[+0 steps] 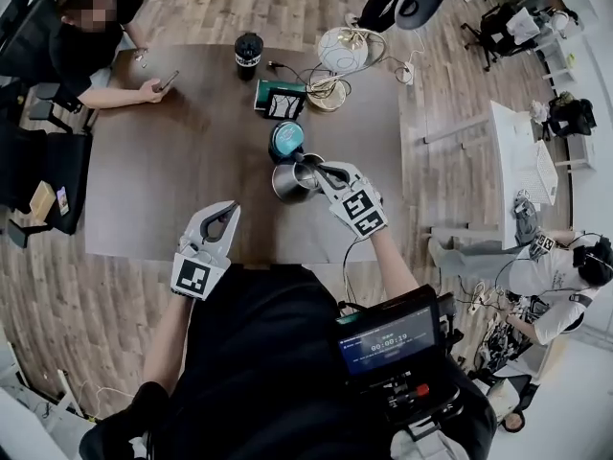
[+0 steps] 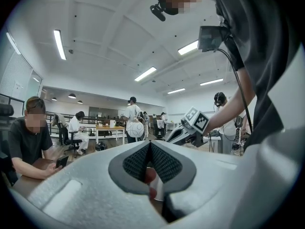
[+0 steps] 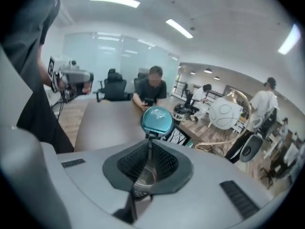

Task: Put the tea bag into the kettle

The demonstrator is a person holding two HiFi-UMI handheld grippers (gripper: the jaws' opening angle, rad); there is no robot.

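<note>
While off kettle [image 1: 285, 186] rim, lid [image 1: 285, 140] aloft

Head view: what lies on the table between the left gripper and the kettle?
Nothing: in the head view the brown table between the left gripper and the kettle is bare. The right gripper holds a teal lid by the kettle.

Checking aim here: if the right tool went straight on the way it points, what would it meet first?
Likely the teal disc, just ahead of the right tool, beside the kettle; how near is unclear.
</note>
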